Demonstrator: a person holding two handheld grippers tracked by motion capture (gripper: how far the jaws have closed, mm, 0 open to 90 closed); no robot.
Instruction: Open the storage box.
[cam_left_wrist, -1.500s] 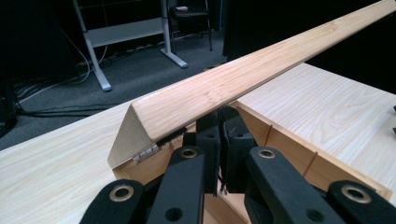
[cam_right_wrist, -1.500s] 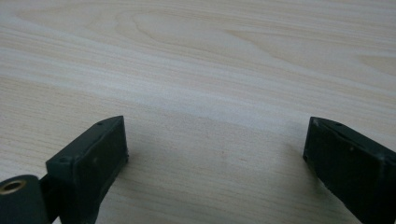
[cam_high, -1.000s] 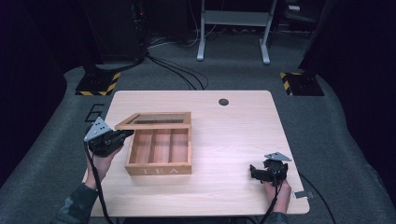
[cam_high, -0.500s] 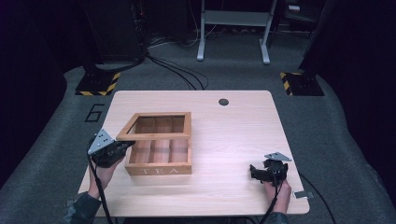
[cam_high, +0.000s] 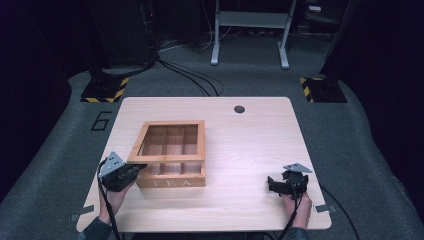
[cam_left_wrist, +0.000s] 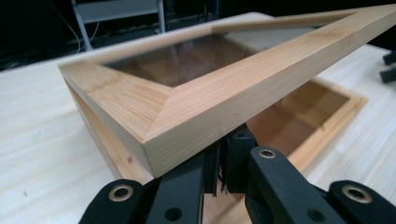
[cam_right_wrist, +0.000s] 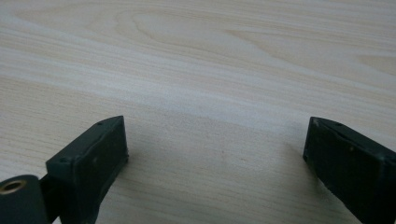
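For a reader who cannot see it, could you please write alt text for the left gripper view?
A glass-paned lid with a light wooden frame is seen close up, slanting above the divided wooden tea box, one corner nearest the camera. The left gripper has its black jaws nearly together just under the frame's near edge. Around them lies a pale wooden table.

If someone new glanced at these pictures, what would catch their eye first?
Most likely the wooden tea box left of centre on the table, its glass-paned lid part-lowered over the compartments. The left gripper sits at the lid's near left corner, jaws close together beneath it. The right gripper rests open at the near right, holding nothing.
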